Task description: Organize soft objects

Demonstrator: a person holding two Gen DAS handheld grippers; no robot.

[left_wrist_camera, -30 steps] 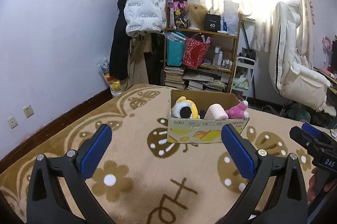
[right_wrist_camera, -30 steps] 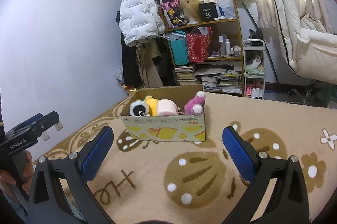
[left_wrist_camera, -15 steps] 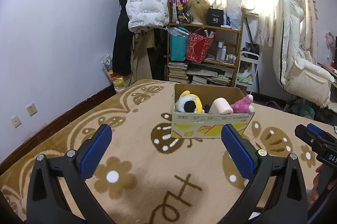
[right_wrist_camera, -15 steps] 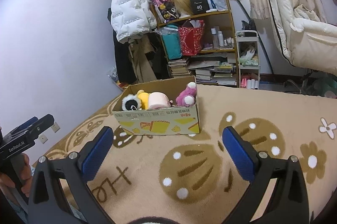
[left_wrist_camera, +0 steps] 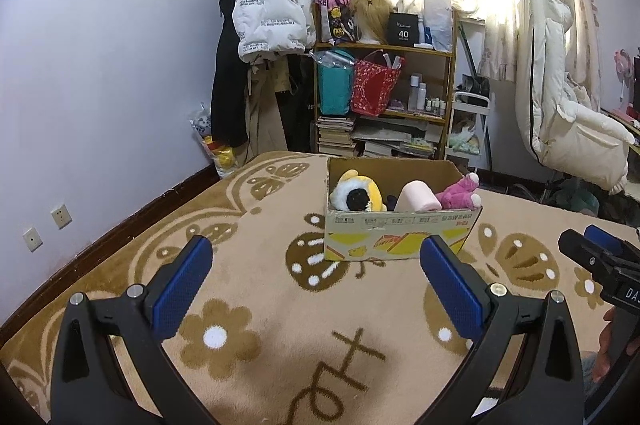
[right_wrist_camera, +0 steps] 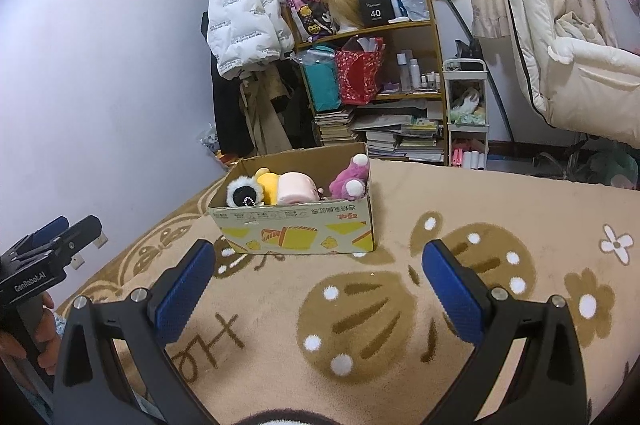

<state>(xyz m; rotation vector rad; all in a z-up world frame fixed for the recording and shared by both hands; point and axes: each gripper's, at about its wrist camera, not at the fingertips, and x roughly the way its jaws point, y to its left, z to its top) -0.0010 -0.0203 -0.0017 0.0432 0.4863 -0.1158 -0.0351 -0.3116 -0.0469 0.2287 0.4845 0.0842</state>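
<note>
A cardboard box (left_wrist_camera: 400,233) (right_wrist_camera: 296,231) stands on the patterned blanket ahead of both grippers. In it lie a yellow and white plush (left_wrist_camera: 356,193) (right_wrist_camera: 250,189), a pink roll-shaped plush (left_wrist_camera: 418,199) (right_wrist_camera: 298,189) and a magenta plush (left_wrist_camera: 460,191) (right_wrist_camera: 350,181). My left gripper (left_wrist_camera: 316,283) is open and empty, held above the blanket short of the box. My right gripper (right_wrist_camera: 318,287) is open and empty, also short of the box. Each gripper shows at the edge of the other's view, the right one (left_wrist_camera: 600,261) and the left one (right_wrist_camera: 48,245).
The tan blanket (left_wrist_camera: 260,325) (right_wrist_camera: 480,209) covers the bed. A cluttered shelf (left_wrist_camera: 384,97) and hanging coats (left_wrist_camera: 272,17) stand behind the box. A white padded chair (left_wrist_camera: 560,121) is at the right. The wall (left_wrist_camera: 100,85) runs along the left.
Both grippers have drawn back a little and tilted up, so the box sits slightly higher and farther in each view. Both stay open and empty.
</note>
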